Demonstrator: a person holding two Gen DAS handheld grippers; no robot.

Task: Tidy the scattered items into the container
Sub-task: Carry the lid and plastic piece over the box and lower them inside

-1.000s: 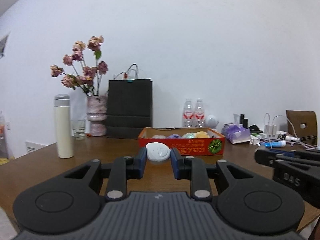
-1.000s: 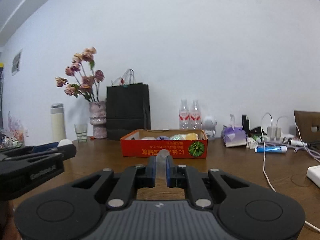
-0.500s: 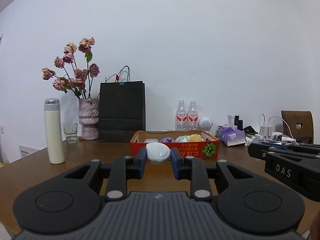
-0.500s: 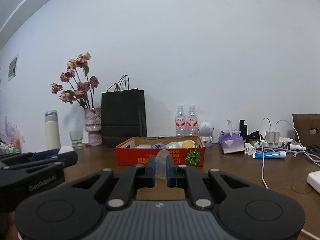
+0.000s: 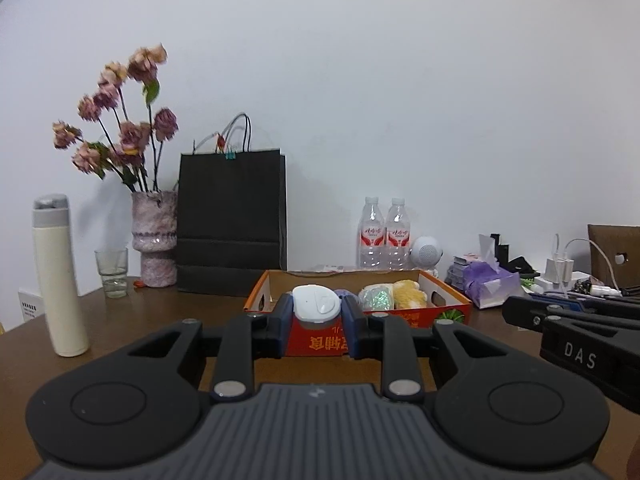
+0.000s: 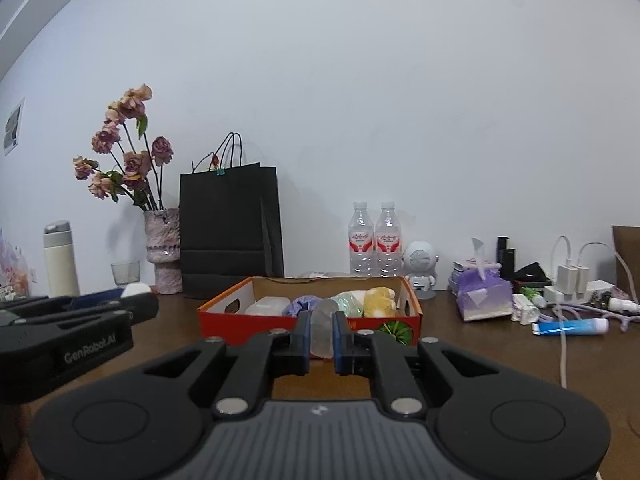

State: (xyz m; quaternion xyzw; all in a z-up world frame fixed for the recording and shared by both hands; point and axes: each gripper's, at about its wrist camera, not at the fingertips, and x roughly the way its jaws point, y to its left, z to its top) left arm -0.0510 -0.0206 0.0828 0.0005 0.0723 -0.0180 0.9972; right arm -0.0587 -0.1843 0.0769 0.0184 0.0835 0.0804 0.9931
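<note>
An orange-red cardboard box (image 5: 448,304) (image 6: 224,314) stands on the brown table ahead of both grippers, holding several soft items, among them a yellow one (image 6: 380,300) and a purple one (image 6: 300,304). My left gripper (image 5: 317,310) is shut on a white rounded case (image 5: 316,306), held above the table just in front of the box. My right gripper (image 6: 321,330) is shut on a clear plastic piece (image 6: 322,330), also in front of the box. Each gripper shows at the edge of the other's view.
Behind the box stand a black paper bag (image 5: 232,220), a flower vase (image 5: 154,240), two water bottles (image 5: 384,232) and a small white speaker (image 6: 420,264). A white flask (image 5: 58,276) and a glass (image 5: 112,272) stand left. Tissues (image 6: 484,296), chargers, cables and a blue tube (image 6: 572,326) lie right.
Both grippers have risen and come closer to the box, so more of its inside shows. Each still holds its item.
</note>
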